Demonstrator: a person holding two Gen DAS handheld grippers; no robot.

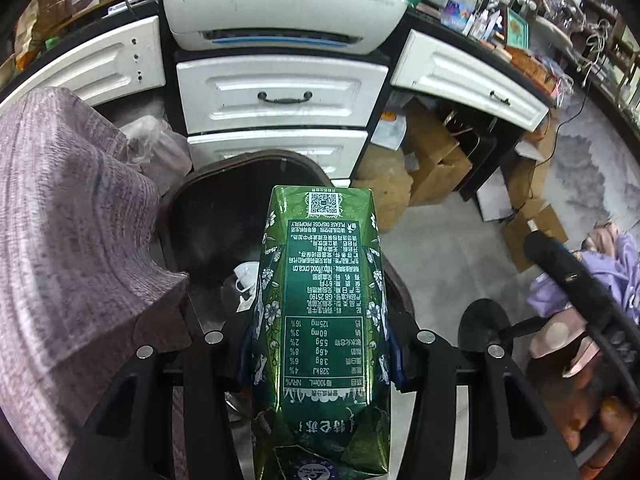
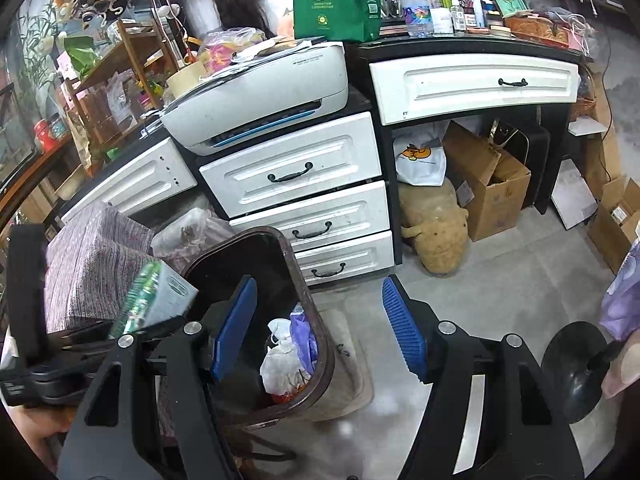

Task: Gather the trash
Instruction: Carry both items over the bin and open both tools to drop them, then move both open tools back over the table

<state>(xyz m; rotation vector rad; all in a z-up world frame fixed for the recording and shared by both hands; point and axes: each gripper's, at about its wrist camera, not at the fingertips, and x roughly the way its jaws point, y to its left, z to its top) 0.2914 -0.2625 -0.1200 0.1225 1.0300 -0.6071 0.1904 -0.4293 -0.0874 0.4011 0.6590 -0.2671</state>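
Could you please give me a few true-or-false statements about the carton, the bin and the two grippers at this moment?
1. The left gripper holds a green carton. True.
2. The right gripper holds a bottle. False: nothing is between its fingers.
3. The trash bin is empty. False: crumpled white and purple waste lies inside.
4. The bin stands on the floor in front of white drawers. True.

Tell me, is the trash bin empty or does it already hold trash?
Not empty: the trash bin holds crumpled white and purple wrappers at its bottom.
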